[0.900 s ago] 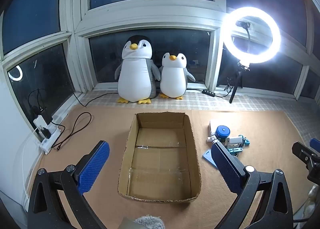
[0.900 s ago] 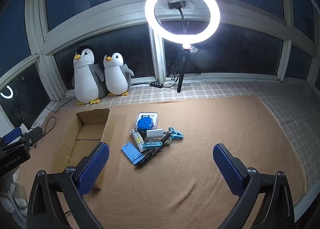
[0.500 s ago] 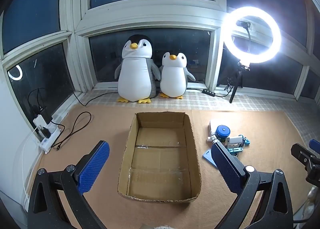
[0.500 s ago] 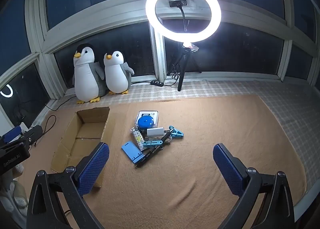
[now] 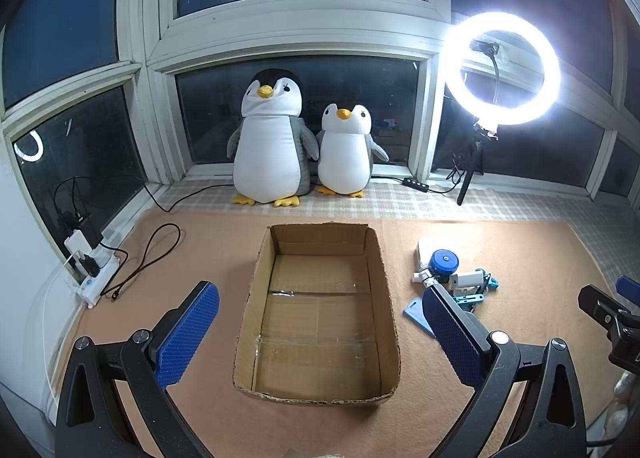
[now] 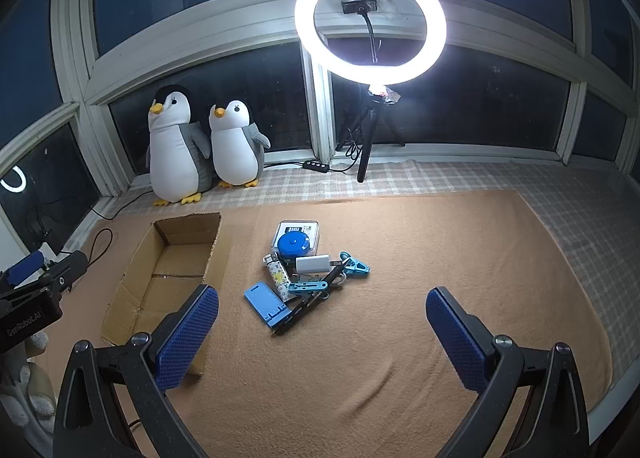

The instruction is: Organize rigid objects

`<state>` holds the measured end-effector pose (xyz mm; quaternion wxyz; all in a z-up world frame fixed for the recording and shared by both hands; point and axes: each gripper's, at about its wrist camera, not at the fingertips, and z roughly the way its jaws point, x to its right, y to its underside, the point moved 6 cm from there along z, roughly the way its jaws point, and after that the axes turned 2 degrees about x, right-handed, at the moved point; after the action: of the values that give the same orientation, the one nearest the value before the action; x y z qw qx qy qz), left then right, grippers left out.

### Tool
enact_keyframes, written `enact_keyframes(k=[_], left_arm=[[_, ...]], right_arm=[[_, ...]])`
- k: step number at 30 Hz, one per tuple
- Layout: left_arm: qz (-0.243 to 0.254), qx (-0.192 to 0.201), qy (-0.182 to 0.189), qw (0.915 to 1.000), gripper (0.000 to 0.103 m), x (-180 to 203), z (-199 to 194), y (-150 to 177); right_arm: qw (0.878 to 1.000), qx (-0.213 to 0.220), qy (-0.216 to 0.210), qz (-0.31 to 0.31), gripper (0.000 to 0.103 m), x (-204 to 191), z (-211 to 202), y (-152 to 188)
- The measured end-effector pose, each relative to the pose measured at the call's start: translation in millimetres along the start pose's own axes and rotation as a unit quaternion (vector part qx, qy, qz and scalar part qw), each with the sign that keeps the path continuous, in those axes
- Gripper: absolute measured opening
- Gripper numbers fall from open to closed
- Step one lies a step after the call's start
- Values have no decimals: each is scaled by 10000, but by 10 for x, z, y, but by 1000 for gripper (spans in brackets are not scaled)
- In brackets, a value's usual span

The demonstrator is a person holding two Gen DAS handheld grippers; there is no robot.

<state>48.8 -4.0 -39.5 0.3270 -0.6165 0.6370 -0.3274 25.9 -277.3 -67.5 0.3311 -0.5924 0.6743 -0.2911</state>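
An empty cardboard box (image 5: 384, 290) (image 6: 132, 290) lies open on the tan mat. To its right sits a small heap: a blue round case (image 6: 294, 244) (image 5: 444, 260) on a clear box, a white charger (image 6: 312, 264), a patterned lighter (image 6: 280, 278), a blue phone stand (image 6: 266, 304), a black pen (image 6: 312, 304) and blue clips (image 6: 356, 266). My left gripper (image 5: 320, 326) hangs open above the box's near half. My right gripper (image 6: 322, 334) stands open just short of the heap, nothing between its pads.
Two plush penguins (image 5: 272, 146) (image 6: 234, 146) lean on the window at the back. A lit ring light on a tripod (image 6: 370, 18) stands right of them. A power strip with cables (image 5: 94, 270) lies at the mat's left edge. Checked cloth (image 6: 560, 194) borders the mat.
The right wrist view has shifted slightly, the heap and ring light drifting a little rightwards. The left gripper is practically still. Both stay open.
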Motion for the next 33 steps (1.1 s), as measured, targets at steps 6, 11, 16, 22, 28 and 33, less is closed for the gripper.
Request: enact_keyframes(k=[6,11,16,22,28,33], left_arm=[[4,-6,4,10000,103,13,-13,-13],[4,-5,-3,10000,103,14,-19,-4],[6,-13,0,10000,103,9,-8,-4],[4,-10,1,10000,103,-1,10,18],[4,-14,3,10000,103,-2,9,14],[6,-12,2,10000,103,0,10,17]], right_arm=[[10000,-9,11,-3,102,-10,10,4],[10000,-19,16,-15,103,-54,44,39],[10000,-32,11,-10,102,-53,49,52],[10000,-37,9,0,103,-51,52,53],[10000,-49,-2,-5,102,-57,56,52],[10000,-54,-11,-7,102,-53,48,54]])
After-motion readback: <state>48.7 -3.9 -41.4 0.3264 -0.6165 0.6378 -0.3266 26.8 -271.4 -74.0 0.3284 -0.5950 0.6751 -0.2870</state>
